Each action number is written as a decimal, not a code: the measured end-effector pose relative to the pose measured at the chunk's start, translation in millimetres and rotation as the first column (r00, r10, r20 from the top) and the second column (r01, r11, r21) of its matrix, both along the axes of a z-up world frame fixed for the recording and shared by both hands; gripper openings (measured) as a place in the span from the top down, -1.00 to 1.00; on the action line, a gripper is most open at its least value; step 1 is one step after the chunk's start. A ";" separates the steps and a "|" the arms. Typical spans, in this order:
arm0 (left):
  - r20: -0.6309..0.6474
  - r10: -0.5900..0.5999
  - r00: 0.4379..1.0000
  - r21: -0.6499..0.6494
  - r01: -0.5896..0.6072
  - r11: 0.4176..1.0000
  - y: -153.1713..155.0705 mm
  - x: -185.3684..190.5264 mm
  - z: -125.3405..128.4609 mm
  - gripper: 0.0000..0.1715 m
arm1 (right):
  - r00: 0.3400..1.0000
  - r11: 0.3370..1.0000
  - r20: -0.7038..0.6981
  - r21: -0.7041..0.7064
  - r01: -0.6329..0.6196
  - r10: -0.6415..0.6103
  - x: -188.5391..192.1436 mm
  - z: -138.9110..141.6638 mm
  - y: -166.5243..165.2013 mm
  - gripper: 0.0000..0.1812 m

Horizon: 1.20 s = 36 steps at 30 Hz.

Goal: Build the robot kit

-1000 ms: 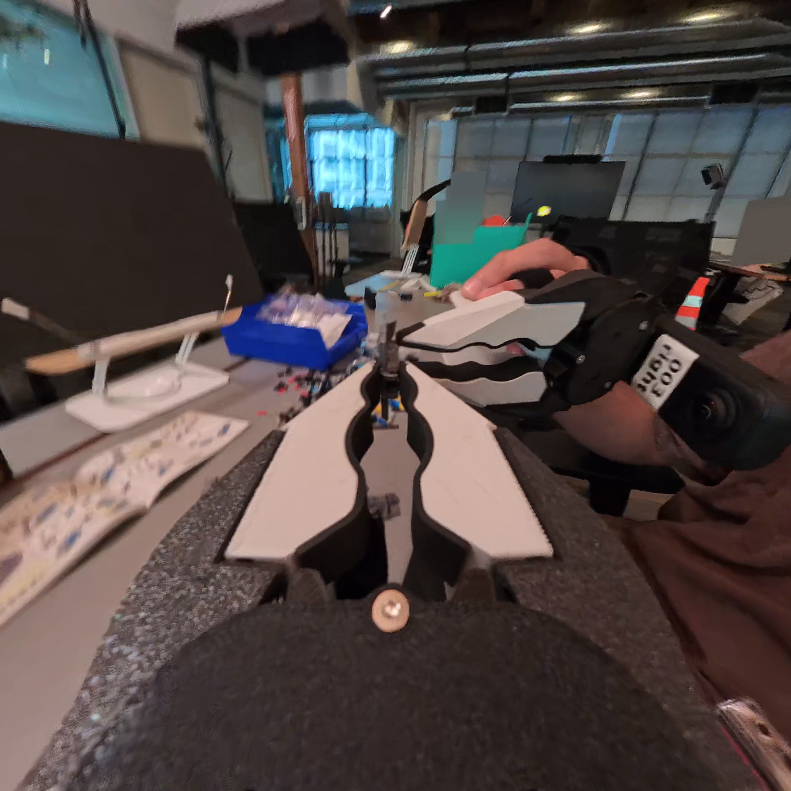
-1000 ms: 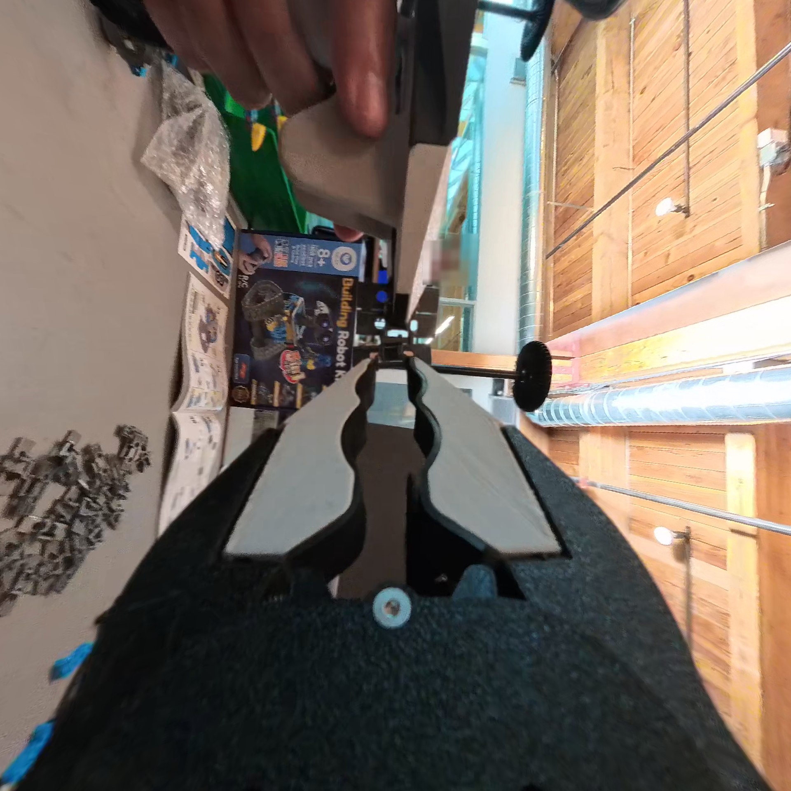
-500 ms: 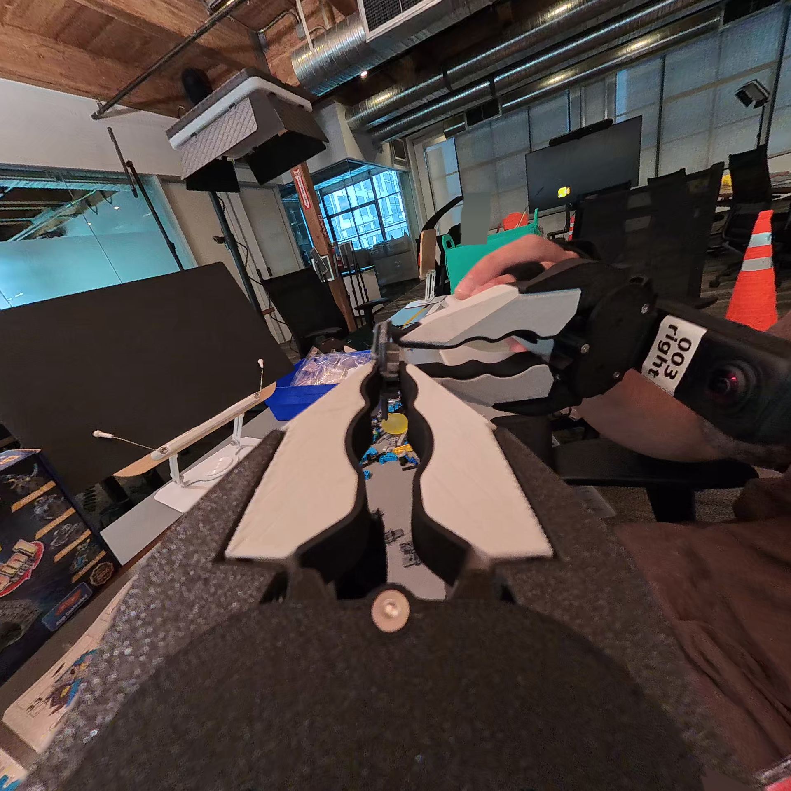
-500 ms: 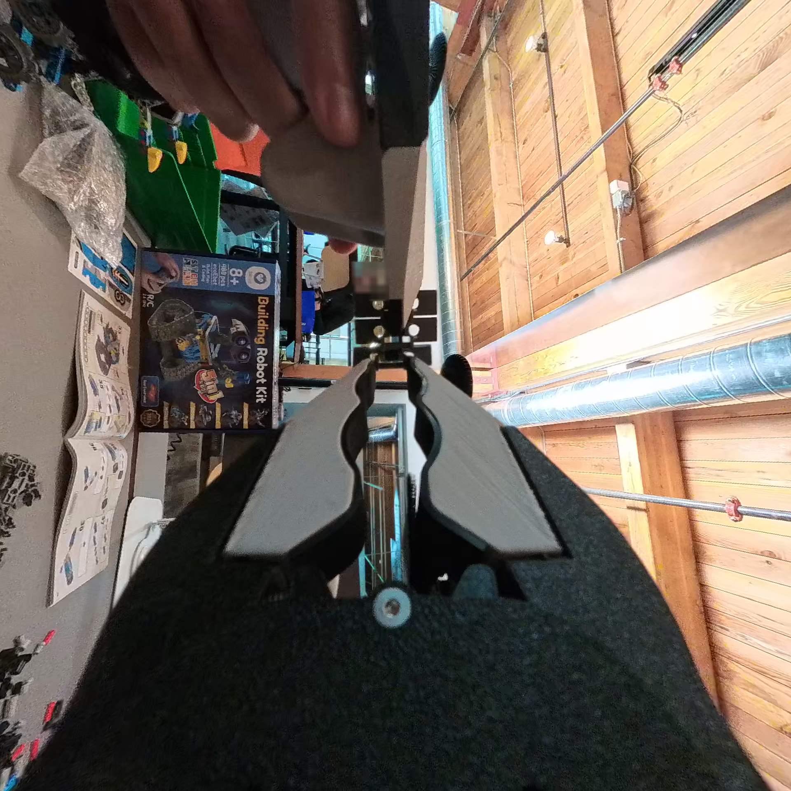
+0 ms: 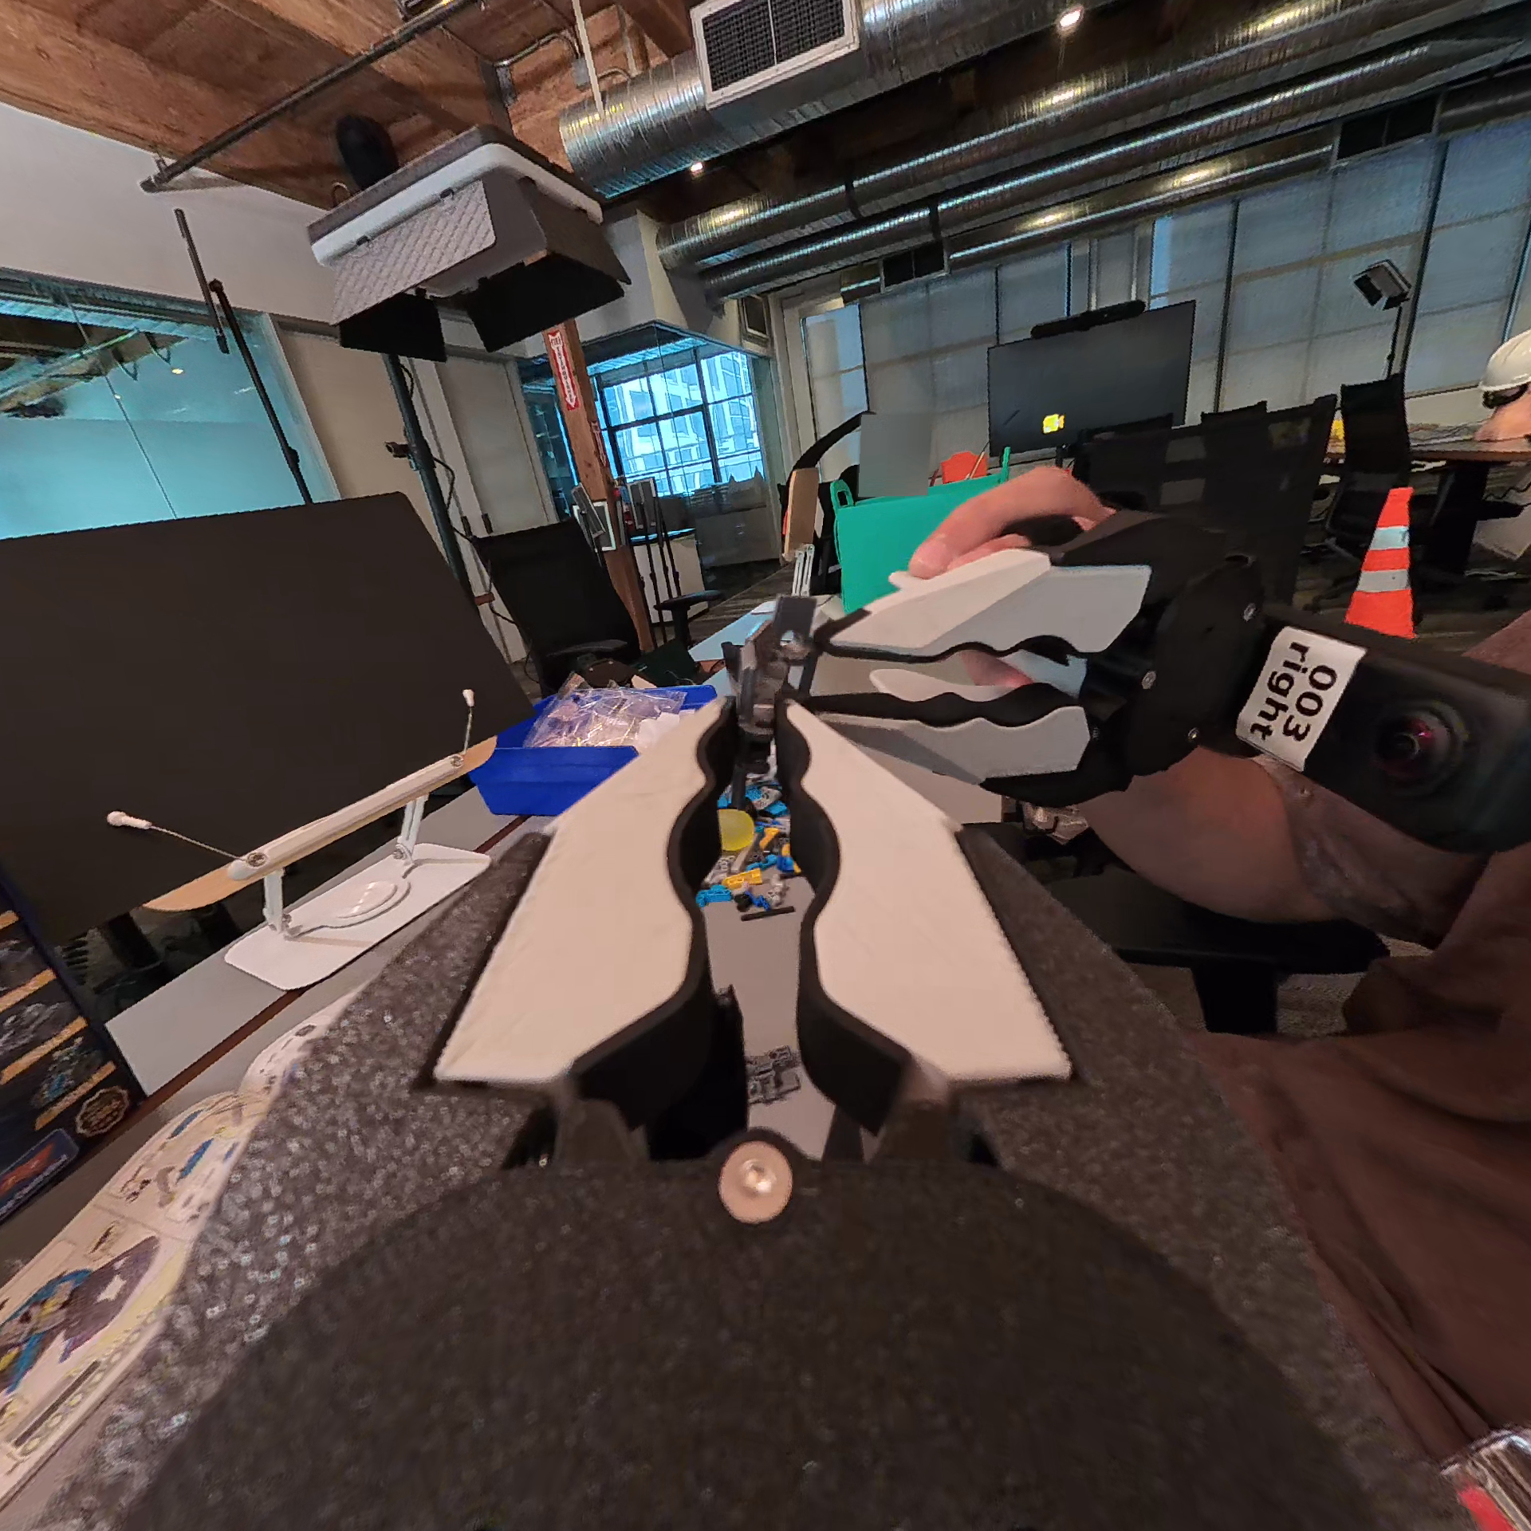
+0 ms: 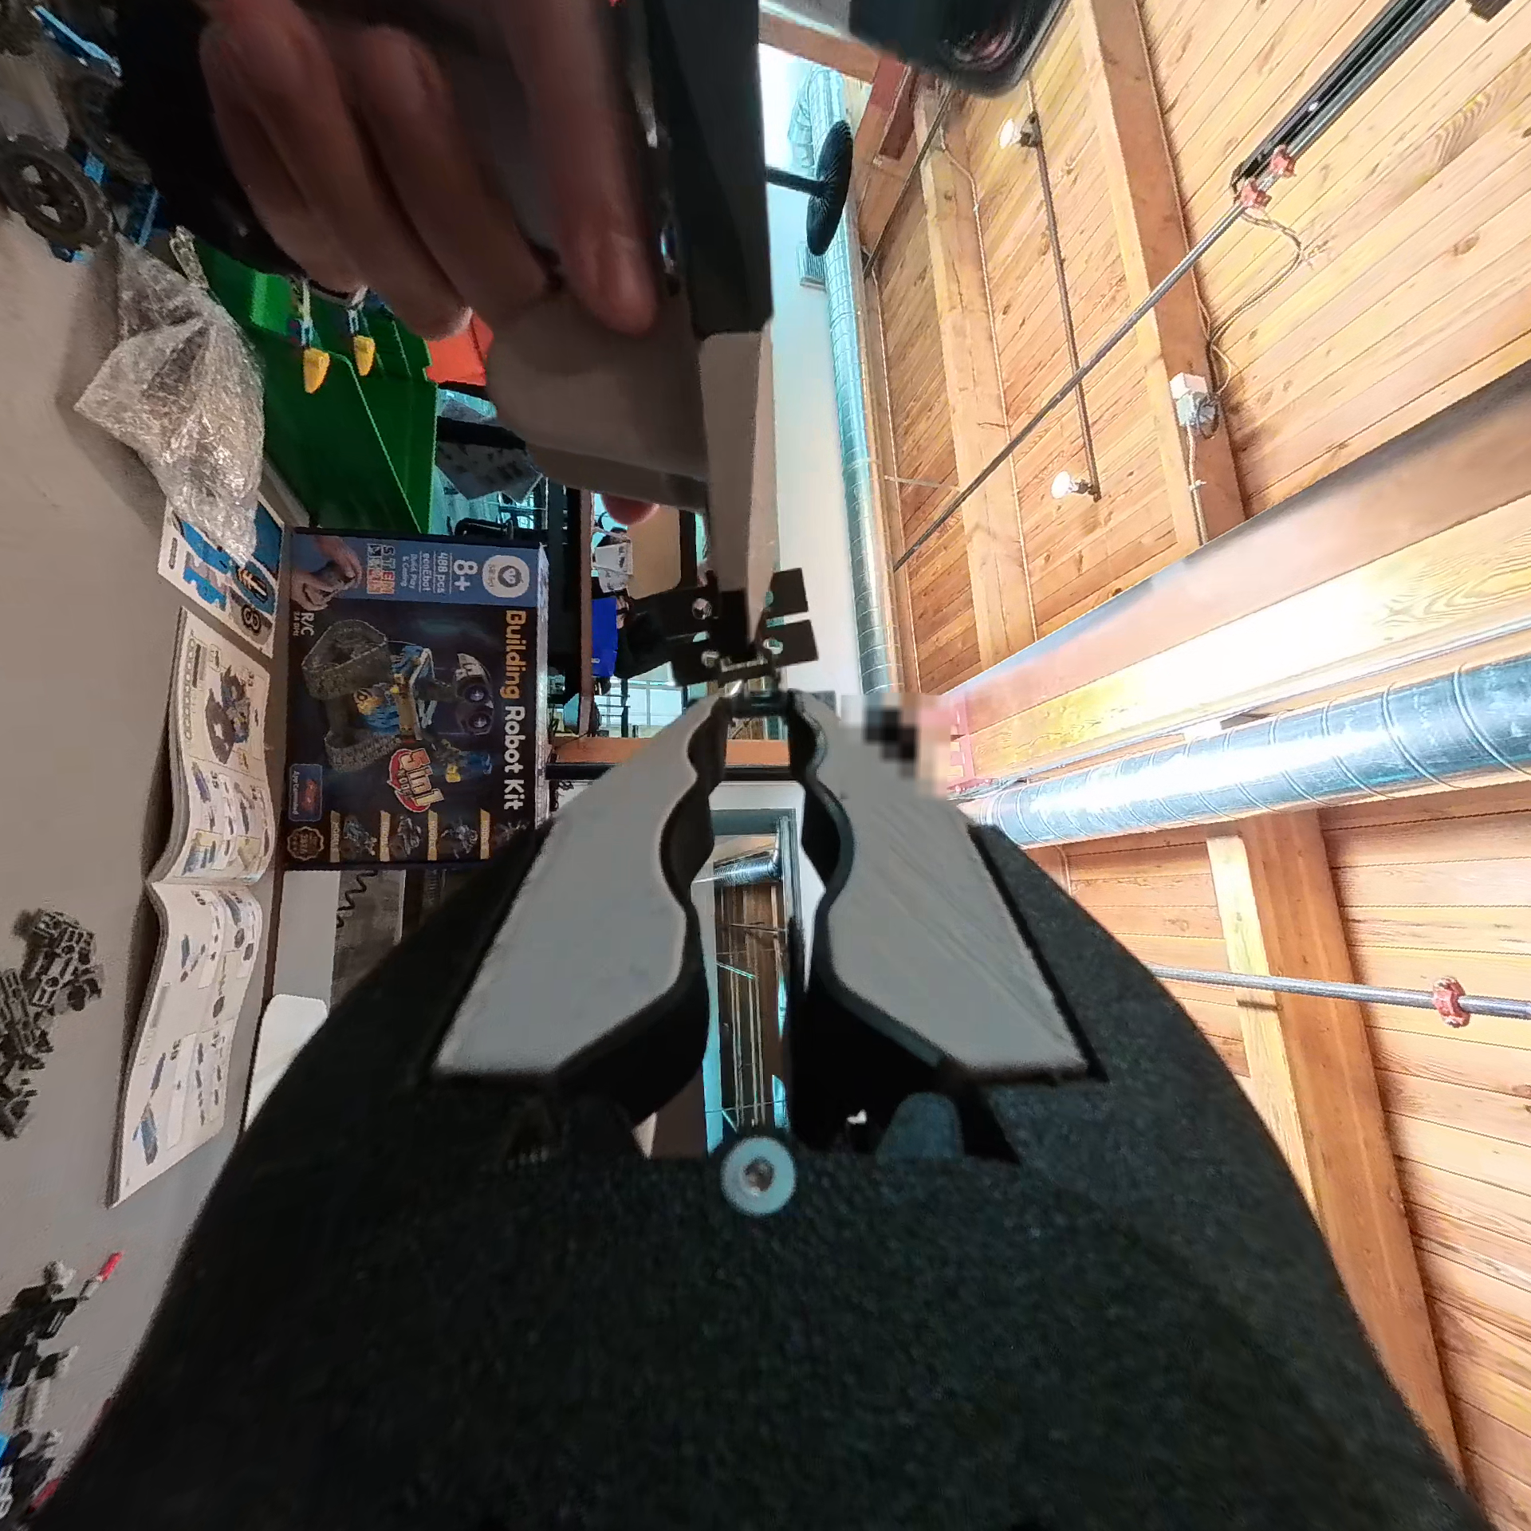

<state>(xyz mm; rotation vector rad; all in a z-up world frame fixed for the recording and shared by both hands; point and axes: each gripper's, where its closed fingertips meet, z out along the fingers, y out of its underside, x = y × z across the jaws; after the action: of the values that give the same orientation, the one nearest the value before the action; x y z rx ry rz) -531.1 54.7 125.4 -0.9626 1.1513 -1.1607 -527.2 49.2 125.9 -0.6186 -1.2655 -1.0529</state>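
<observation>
The left gripper, with white fingers lined in black, was seen pinched shut on a small dark plastic construction piece with silver pins, which was held in the air above the grey table. The right gripper, of the same make and grasped by a person's hand, was brought in from the right, its tips closed on the same small piece from the side, so that the piece was gripped between both tools. In the right wrist view the piece was shown as a black cross-shaped part directly beyond the right gripper's own tips, with the left gripper's finger coming down onto it. Compared with one second before, the left wrist camera had been tilted upward, so that the wooden ceiling and metal ducts were taken in where the table had filled the view, and the grip on the piece had been kept by both tools. On the table below, a scatter of small blue and yellow plastic parts lay near a blue plastic bin, and a dark printed kit box stood beside an open instruction booklet.
</observation>
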 end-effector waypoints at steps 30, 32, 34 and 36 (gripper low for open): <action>-0.683 0.047 0.729 -0.400 -0.428 0.811 112.1 -0.5 -212.7 0.91 | 0.858 -0.399 -0.232 -0.809 -0.432 -0.458 38.3 -286.8 77.1 0.68; -0.686 -0.020 0.727 -0.451 -0.405 0.795 103.9 1.1 -218.5 0.91 | 0.796 -0.434 -0.254 -0.727 -0.532 -0.550 39.2 -275.7 85.1 0.64; -0.657 -0.073 0.751 -0.514 -0.375 0.772 99.1 4.6 -218.5 0.91 | 0.742 -0.388 -0.312 -0.696 -0.603 -0.594 39.7 -264.4 96.0 0.60; -0.608 -0.122 0.784 -0.567 -0.321 0.759 94.1 9.2 -214.7 0.91 | 0.729 -0.329 -0.347 -0.722 -0.609 -0.590 37.5 -258.6 101.2 0.60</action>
<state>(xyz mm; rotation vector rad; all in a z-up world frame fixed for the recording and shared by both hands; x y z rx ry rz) -521.9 148.8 -89.3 -2.0562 1.1735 -1.2049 -489.7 150.5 -132.7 -2.1649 -1.0559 0.9460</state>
